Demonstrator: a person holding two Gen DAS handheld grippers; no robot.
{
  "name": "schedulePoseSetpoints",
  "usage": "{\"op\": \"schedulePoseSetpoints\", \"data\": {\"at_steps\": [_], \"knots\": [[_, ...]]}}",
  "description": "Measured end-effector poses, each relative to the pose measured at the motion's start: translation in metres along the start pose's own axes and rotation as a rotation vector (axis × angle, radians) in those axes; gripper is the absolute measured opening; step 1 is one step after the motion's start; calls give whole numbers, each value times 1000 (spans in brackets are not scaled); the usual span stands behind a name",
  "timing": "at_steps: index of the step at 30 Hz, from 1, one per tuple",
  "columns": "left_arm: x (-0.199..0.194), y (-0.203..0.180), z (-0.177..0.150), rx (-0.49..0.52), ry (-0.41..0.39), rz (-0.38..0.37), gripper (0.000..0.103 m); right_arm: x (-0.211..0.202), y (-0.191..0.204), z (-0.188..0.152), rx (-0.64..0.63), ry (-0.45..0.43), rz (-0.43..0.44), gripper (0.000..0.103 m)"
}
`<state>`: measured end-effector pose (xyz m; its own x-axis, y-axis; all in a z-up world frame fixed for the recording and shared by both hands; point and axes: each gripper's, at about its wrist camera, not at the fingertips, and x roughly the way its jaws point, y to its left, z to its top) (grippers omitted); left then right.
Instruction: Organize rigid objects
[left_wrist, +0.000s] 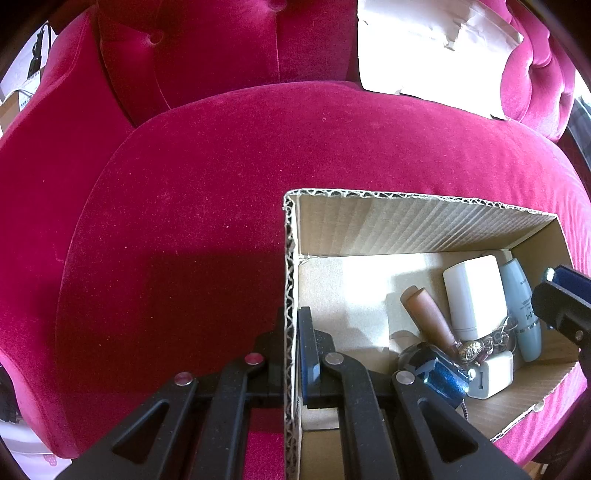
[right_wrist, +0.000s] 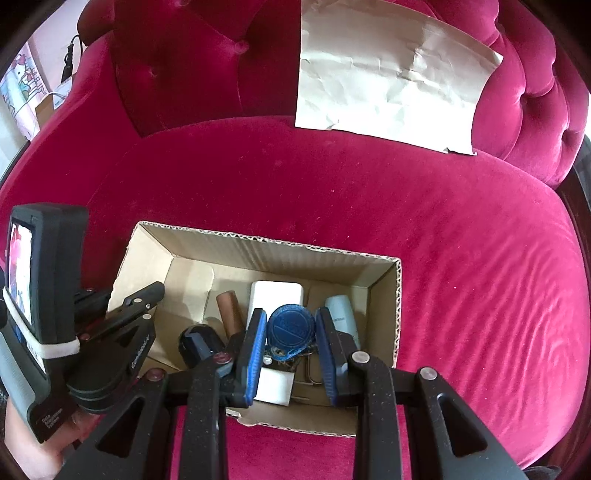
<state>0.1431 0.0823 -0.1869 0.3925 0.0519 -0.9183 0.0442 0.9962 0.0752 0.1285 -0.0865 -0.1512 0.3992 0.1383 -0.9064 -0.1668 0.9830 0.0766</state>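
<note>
An open cardboard box (left_wrist: 406, 221) (right_wrist: 397, 295) sits on a pink velvet armchair seat. My left gripper (left_wrist: 291, 343) is shut on the box's left wall, one finger outside and one inside. In the box lie a white container (left_wrist: 474, 291), a brown tube (left_wrist: 428, 314), a pale blue bottle (left_wrist: 522, 314), a white charger (left_wrist: 491, 374), a glittery blue-black item (left_wrist: 439, 373) and keys. My right gripper (right_wrist: 291, 343) hangs over the box, jaws apart either side of a blue round key fob (right_wrist: 291, 328); it is not squeezed.
A crumpled brown paper sheet (right_wrist: 388, 81) leans on the chair's backrest. The pink seat cushion (left_wrist: 203, 221) spreads left of and behind the box. The left tool body with its screen (right_wrist: 33, 295) shows in the right wrist view.
</note>
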Motion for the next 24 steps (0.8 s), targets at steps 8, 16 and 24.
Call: {"op": "schedulePoseSetpoints", "data": {"at_steps": [8, 16, 24], "knots": [[0, -1, 0, 0, -1, 1, 4, -1, 3, 1, 3, -11, 17, 29], [0, -3, 0, 1, -1, 4, 4, -12, 5, 6, 6, -68, -34, 84], [0, -4, -1, 2, -2, 4, 4, -7, -2, 10, 26, -43, -81, 103]]}}
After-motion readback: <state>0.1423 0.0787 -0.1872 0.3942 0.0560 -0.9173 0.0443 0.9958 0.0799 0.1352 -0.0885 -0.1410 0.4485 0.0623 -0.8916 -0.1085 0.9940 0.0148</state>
